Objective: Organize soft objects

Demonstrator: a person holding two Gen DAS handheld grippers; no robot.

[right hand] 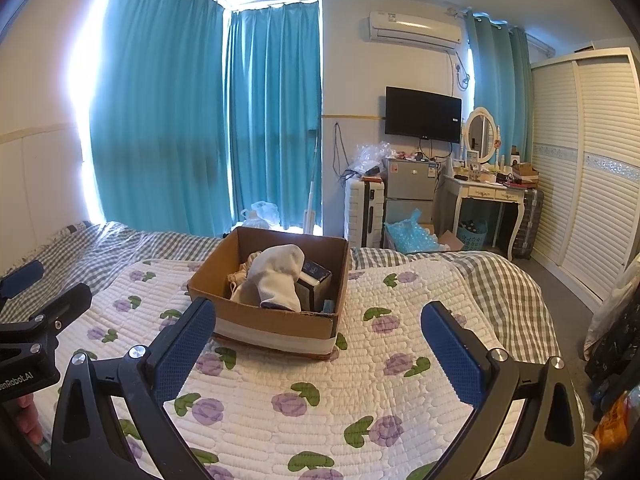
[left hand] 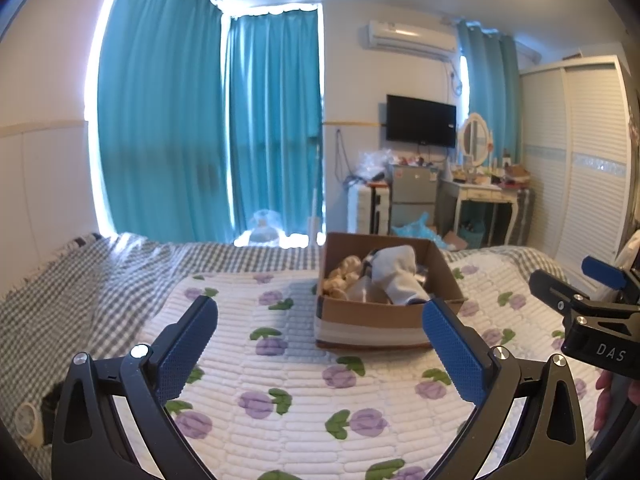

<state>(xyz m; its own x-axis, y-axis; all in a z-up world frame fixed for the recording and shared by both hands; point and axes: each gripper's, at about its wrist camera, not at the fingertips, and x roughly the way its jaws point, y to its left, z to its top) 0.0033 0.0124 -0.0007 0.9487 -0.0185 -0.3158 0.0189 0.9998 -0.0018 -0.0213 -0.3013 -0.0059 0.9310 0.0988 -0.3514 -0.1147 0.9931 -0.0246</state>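
Observation:
A brown cardboard box [left hand: 372, 314] stands on the bed's white quilt with purple flowers [left hand: 296, 396]. It holds a white-grey sock or soft cloth [left hand: 396, 272], a beige soft item [left hand: 342, 274] and a dark small box [right hand: 316, 274]. The box also shows in the right wrist view [right hand: 276, 322], with the white cloth [right hand: 278, 280] on top. My left gripper [left hand: 320, 344] is open and empty, held above the quilt in front of the box. My right gripper [right hand: 318, 344] is open and empty too, near the box's front right. The right gripper's body shows at the right edge of the left wrist view [left hand: 592, 312].
A grey checked sheet [left hand: 80, 280] covers the bed around the quilt. Beyond the bed are teal curtains [right hand: 200, 120], a suitcase [right hand: 366, 212], a small fridge [right hand: 410, 188], a dressing table [right hand: 488, 196] and a white wardrobe [right hand: 584, 168]. A tape roll [left hand: 28, 420] lies at left.

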